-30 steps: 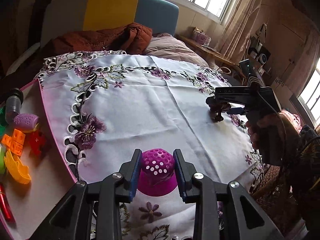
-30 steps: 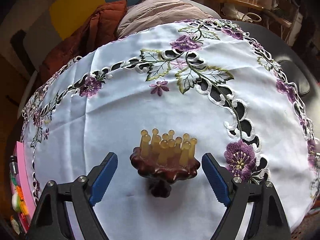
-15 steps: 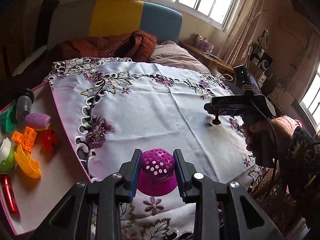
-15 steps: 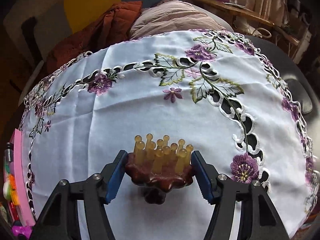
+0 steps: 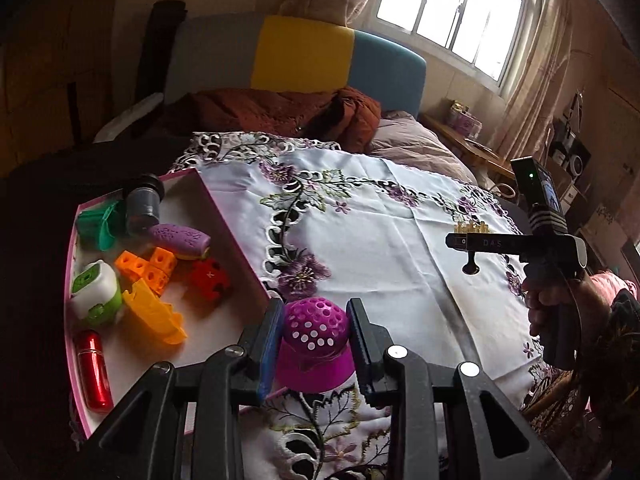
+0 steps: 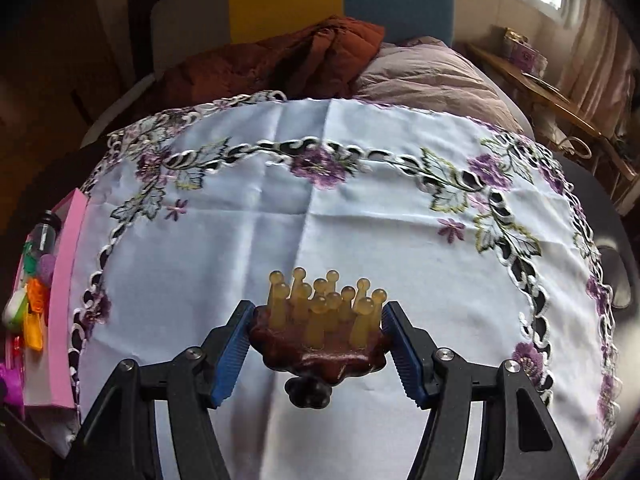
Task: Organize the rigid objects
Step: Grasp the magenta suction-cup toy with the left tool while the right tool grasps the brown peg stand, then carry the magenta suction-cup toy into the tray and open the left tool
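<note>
My left gripper (image 5: 314, 338) is shut on a magenta perforated dome piece (image 5: 316, 340), held above the near edge of a pink tray (image 5: 236, 248). My right gripper (image 6: 318, 344) is shut on a dark brown wooden massager (image 6: 316, 354) with amber pegs, lifted clear of the white embroidered cloth (image 6: 320, 208). In the left wrist view, the right gripper (image 5: 470, 242) shows side-on at the right, held by a hand (image 5: 560, 304), with the massager's knob (image 5: 471, 267) hanging below it.
The pink tray holds a red cylinder (image 5: 93, 368), a yellow scoop (image 5: 154, 312), orange cubes (image 5: 148, 266), a red block (image 5: 208, 278), a purple roller (image 5: 180, 240), a dark bottle (image 5: 144, 204) and green pieces (image 5: 98, 222). A bed with a rust blanket (image 5: 280, 112) lies behind.
The right gripper closed on the massager and lifted it off the cloth. The left gripper carried the magenta dome leftward, over the tray's edge.
</note>
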